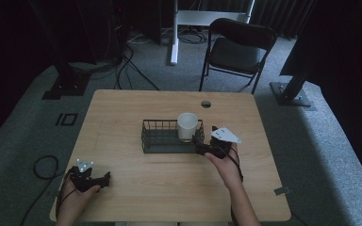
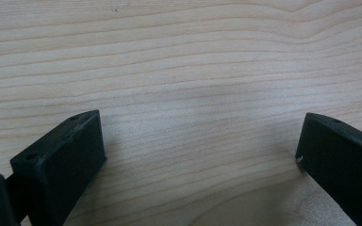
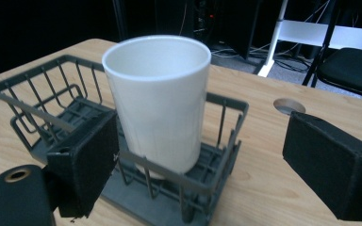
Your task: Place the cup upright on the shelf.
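Observation:
A white cup [image 1: 187, 126] stands upright in the right end of a dark wire basket [image 1: 159, 137] at the middle of the wooden table [image 1: 169, 179]. My right gripper [image 1: 205, 139] is just outside the basket's right end, open, with nothing between its jaws. In the right gripper view the cup [image 3: 159, 101] rises inside the basket [image 3: 42, 101], with the jaws wide apart before it. My left gripper [image 1: 104, 181] rests near the table's front left corner, open. In the left gripper view its jaws are spread over bare wood [image 2: 193, 75].
A round cable hole [image 1: 206, 103] sits near the table's far edge. A black folding chair [image 1: 238, 49] and a white desk leg [image 1: 174, 33] stand behind the table. Cables lie on the floor at left [image 1: 45, 165].

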Motion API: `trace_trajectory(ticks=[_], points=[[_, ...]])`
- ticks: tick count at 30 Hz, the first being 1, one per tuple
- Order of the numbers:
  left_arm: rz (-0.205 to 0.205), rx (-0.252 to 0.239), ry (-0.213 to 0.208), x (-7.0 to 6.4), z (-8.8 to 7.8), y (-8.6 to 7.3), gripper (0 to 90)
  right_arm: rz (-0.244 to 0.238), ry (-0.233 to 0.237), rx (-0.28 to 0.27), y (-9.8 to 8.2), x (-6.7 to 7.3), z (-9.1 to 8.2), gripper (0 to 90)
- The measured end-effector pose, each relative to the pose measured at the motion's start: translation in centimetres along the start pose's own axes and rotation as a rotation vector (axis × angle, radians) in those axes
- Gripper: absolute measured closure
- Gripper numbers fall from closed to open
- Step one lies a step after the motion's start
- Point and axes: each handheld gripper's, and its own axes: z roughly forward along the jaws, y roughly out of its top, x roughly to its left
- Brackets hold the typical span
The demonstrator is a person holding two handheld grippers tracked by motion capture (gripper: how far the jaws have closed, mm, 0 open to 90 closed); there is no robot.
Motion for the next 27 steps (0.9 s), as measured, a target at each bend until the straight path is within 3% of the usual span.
trace_trajectory(ticks=[15, 27], points=[[0.002, 0.002, 0.000, 0.0, 0.0, 0.0, 2.0, 0.025, -0.019, 0.072, -3.7, -1.6, -0.8, 11.7], [0.002, 0.002, 0.000, 0.0, 0.0, 0.0, 2.0, 0.051, -0.091, 0.127, -6.0, -3.6, -1.4, 11.7]])
